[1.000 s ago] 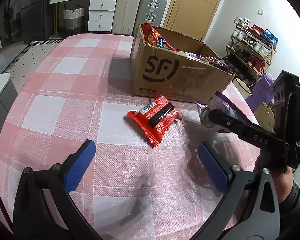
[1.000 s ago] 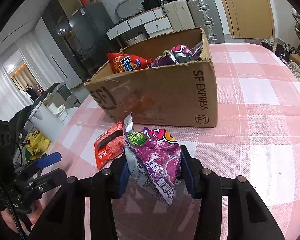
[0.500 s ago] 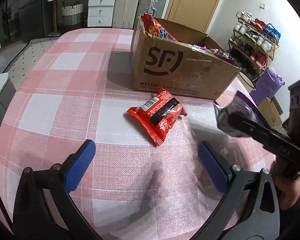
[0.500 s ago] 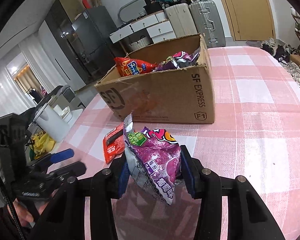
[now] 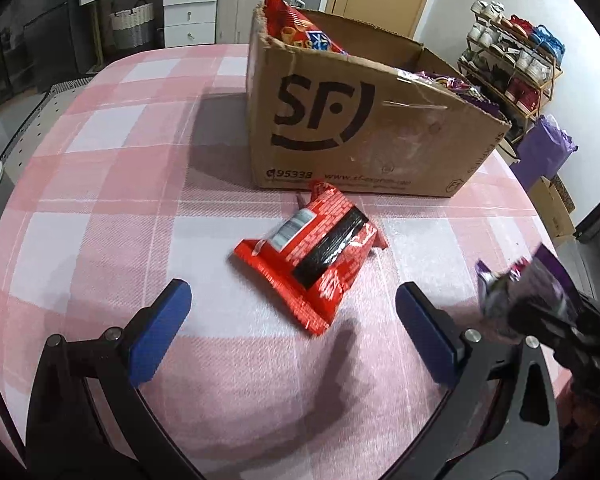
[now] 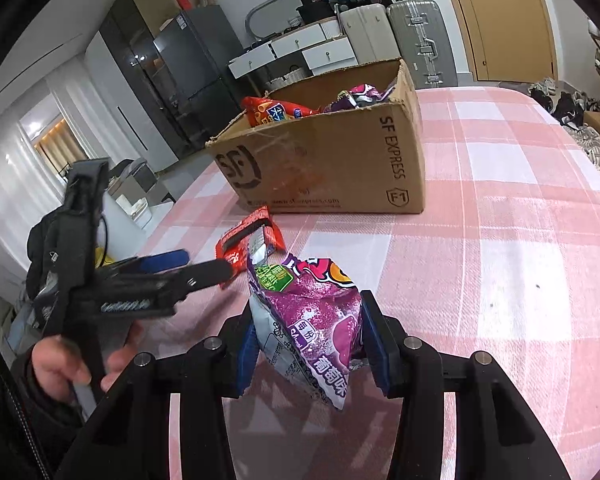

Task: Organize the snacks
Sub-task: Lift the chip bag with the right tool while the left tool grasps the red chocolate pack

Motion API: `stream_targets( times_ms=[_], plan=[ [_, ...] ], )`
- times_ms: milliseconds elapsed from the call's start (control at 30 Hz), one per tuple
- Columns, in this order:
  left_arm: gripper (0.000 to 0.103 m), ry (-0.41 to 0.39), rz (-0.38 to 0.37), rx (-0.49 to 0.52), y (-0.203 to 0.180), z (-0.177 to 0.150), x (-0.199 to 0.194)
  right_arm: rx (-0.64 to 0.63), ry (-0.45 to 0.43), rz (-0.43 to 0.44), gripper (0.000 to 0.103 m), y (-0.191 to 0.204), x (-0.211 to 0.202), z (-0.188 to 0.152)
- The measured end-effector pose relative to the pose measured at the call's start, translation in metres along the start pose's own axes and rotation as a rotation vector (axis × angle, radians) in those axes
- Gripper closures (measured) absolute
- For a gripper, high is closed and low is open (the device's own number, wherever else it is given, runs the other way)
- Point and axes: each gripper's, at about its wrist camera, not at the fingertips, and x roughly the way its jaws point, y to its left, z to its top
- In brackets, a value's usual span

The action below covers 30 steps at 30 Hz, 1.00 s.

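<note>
On the left, the left gripper point(image 5: 288, 316) is wide open with nothing in it, and it hangs low over the pink checked table point(image 5: 100, 208). Right in front of it lies the red snack pack point(image 5: 310, 254), flat on the cloth, just in front of the cardboard box point(image 5: 360, 136). The pack's far corner is very near the box's front wall; I cannot tell if they touch. The box already has snacks in it, a red bag at its left end and purple ones at its right end. Over to the right of the box's front, and closer to the person, the right gripper point(image 6: 308, 344) is squeezed tight on the purple snack bag point(image 6: 312, 320) and holds it up off the table. So the step in hand looks like bringing snacks to the box. Next, I think the purple bag needs to be lifted higher than the box's wall, moved over the open top, and let go. The left gripper would need to go down around the red pack and close on it.
</note>
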Motion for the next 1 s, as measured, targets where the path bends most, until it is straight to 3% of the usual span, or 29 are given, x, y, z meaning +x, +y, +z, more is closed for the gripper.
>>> stream_targets(
  times_ms=[233, 667, 800, 1000],
  plan=[
    [0.001, 0.036, 0.005, 0.024, -0.009, 0.011, 0.024, 0.011, 0.009, -0.008, 0.056, -0.006, -0.005, -0.007],
    [0.004, 0.030, 0.042, 0.102, -0.032, 0.032, 0.050, 0.034, 0.002, 0.002, 0.056, -0.010, -0.006, -0.011],
    [0.015, 0.018, 0.044, 0.108, -0.034, 0.032, 0.049, 0.046, 0.006, -0.001, 0.056, -0.012, -0.005, -0.013],
    [0.041, 0.007, 0.048, 0.126, -0.025, 0.031, 0.044, 0.041, 0.000, -0.004, 0.056, -0.009, -0.007, -0.013]
  ],
)
